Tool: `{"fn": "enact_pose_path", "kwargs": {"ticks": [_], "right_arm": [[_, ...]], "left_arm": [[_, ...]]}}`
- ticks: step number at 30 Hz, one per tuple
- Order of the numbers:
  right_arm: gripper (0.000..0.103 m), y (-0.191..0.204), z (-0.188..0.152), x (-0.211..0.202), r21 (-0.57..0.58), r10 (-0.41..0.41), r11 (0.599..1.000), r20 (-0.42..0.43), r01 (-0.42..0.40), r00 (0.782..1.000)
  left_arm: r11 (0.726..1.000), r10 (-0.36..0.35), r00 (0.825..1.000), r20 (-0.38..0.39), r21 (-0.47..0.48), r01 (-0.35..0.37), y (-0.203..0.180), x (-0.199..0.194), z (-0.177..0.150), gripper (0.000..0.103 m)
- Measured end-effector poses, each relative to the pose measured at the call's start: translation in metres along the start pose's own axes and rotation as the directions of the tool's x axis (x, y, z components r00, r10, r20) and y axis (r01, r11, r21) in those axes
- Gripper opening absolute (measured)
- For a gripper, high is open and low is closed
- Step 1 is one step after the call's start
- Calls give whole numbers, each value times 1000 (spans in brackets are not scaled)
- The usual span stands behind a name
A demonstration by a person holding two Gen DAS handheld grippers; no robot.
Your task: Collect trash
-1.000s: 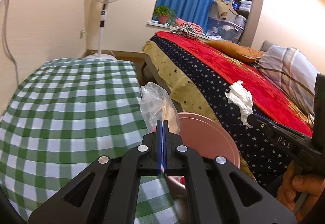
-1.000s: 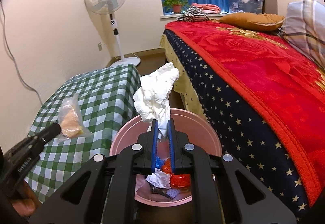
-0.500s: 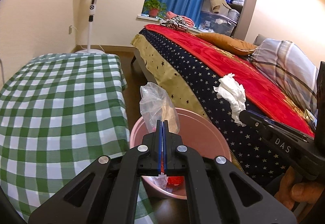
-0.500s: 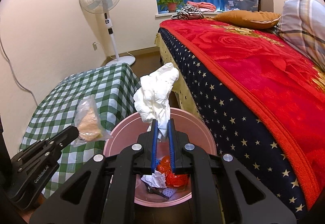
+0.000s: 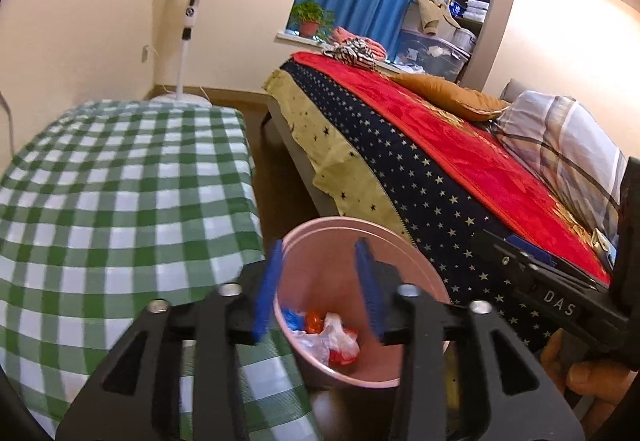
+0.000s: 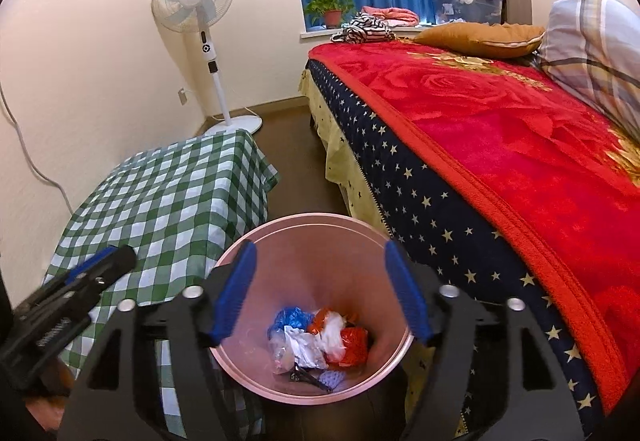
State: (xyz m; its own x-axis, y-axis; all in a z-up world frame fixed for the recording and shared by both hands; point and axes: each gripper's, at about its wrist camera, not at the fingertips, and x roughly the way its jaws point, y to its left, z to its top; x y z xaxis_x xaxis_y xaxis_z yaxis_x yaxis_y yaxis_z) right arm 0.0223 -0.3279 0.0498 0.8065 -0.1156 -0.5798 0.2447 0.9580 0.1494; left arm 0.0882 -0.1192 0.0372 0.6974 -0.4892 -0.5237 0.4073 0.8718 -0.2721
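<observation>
Left gripper [image 5: 318,283]: jaws have just been opening; they stand apart with nothing between them, above the near left rim of the bin.
Surface [image 5: 120,193]: the green-checked cloth lies just left of the left gripper; a sideways drift could snag a finger on its hanging edge.
Bin [image 6: 316,223]: pink, directly below and ahead of both grippers, between the surface and the bed.
Trash [image 6: 320,341]: bags, wrappers and crumpled paper lie at the bottom of the bin; the heap looks light, so a knocked rim could tip it out.
Right gripper [image 6: 320,291]: jaws have just been opening, now wide and empty over the bin's mouth; lowering could strike the rim.
Bed [image 6: 500,145]: just right of the right gripper; its blanket edge could catch a finger.
</observation>
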Motion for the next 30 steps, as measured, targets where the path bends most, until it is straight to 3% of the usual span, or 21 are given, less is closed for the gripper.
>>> {"fn": "enact_pose_path", "kwargs": {"ticks": [3, 6, 7, 11, 15, 22, 30], "right_arm": [[91, 2, -1, -7, -4, 4, 1000, 23, -4, 1000], [96, 3, -2, -13, 6, 21, 1000, 26, -21, 999], [98, 3, -3, -15, 10, 29, 1000, 27, -29, 999], [98, 12, -10, -23, 1, 52, 999, 33, -52, 998], [98, 31, -25, -37, -39, 77, 996, 37, -76, 996], [98, 71, -66, -67, -133, 113, 985, 22, -109, 993], [98, 86, -89, -82, -155, 83, 985, 35, -76, 996]], "left_arm": [[999, 34, 999, 26, 30, -35, -1, -18, 6, 63], [996, 70, 995, 69, 56, -74, -2, -43, 12, 72], [994, 81, 993, 83, 63, -87, -2, -51, 13, 77], [985, 136, 983, 126, 86, -147, 2, -88, 10, 82], [976, 199, 969, 146, 57, -209, 11, -116, -3, 95], [943, 329, 933, 144, 2, -333, 38, -151, -45, 95], [915, 403, 909, 107, -67, -398, 59, -159, -80, 95]]}}
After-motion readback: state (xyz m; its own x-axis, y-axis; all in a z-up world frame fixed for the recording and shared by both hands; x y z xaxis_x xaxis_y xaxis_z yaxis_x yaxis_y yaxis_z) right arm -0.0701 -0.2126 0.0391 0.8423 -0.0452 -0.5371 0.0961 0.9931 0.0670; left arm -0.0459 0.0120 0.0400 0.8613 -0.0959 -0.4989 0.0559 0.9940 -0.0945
